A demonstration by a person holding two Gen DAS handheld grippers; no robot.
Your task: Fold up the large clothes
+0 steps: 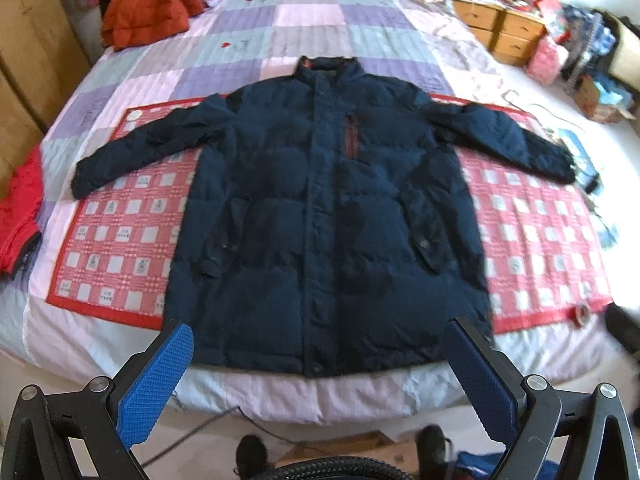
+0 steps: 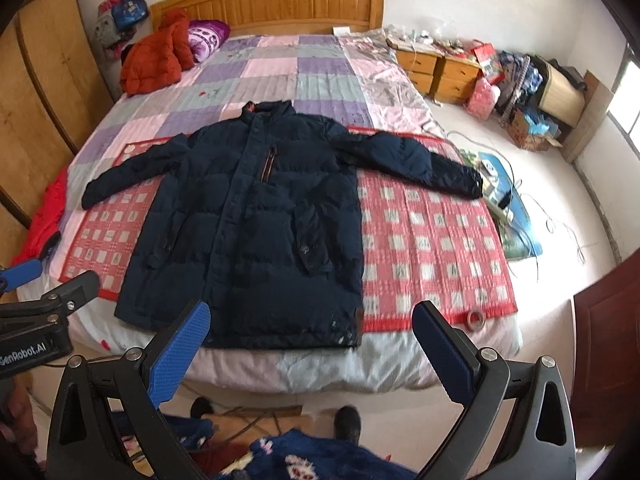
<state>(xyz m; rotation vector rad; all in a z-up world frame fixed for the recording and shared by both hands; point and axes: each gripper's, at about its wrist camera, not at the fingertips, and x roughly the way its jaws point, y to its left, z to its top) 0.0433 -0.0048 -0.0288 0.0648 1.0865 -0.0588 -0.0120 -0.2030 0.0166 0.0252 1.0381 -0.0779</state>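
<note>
A long navy padded jacket (image 1: 320, 208) (image 2: 256, 232) lies flat and face up on a red checked mat (image 1: 124, 240) (image 2: 432, 240), zipped, with both sleeves spread out sideways and the collar pointing to the headboard. My left gripper (image 1: 318, 344) hovers open over the jacket's hem near the foot of the bed, with nothing between its blue pads (image 1: 160, 384). My right gripper (image 2: 310, 324) is also open, held above the hem's right corner and touching nothing. The left gripper's black body shows at the left edge of the right wrist view.
An orange-red jacket (image 2: 156, 56) and a purple pillow (image 2: 206, 38) lie near the wooden headboard (image 2: 272, 4). A red garment (image 1: 20, 208) hangs off the bed's left side. A tape roll (image 2: 475, 319) sits on the mat's near corner. Nightstands (image 2: 438, 70) and clutter stand at the right; a person's shoes (image 2: 347, 420) are below.
</note>
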